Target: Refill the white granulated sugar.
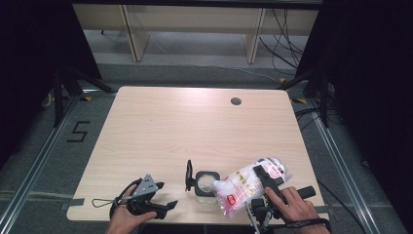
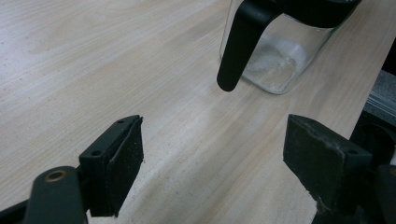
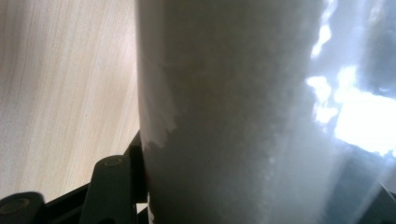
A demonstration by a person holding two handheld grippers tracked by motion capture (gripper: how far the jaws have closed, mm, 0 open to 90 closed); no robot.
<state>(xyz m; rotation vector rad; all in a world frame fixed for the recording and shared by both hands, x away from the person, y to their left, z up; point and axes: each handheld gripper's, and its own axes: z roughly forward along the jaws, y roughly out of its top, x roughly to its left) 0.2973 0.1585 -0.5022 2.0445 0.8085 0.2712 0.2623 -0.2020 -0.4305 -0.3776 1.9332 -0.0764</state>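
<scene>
High view: going left to right, the left gripper [image 1: 163, 207] rests on the table [image 1: 195, 122] at about seven o'clock, its jaws wide apart with nothing between them; in the left gripper view its pads [image 2: 123, 158] stand well apart over bare wood, aimed at the jar. Next, just left of six o'clock, stands a clear glass jar [image 1: 205, 187] with its black lid [image 1: 188, 175] swung open and standing on edge at the jar's nine o'clock side. In the left gripper view the jar [image 2: 280, 60] holds a thin layer of white grains at the bottom, far from full. To its right, at about five o'clock, the right gripper [image 1: 265, 187] is clamped around a plastic bag [image 1: 246, 185] of white powder or grains, the jaws held partly apart by the bag's bulk; the bag leans toward the jar with its red-labelled lower end touching or just beside the jar's rim, I cannot tell which. The right gripper view shows the bag [image 3: 233, 116] pressed close between the jaws, packed with white grains. The step in hand looks like pouring from the bag into the jar. The next move probably calls for bringing the bag's opening over the jar mouth and tipping slowly, with the left gripper steadying the jar so it does not slide or spill.
</scene>
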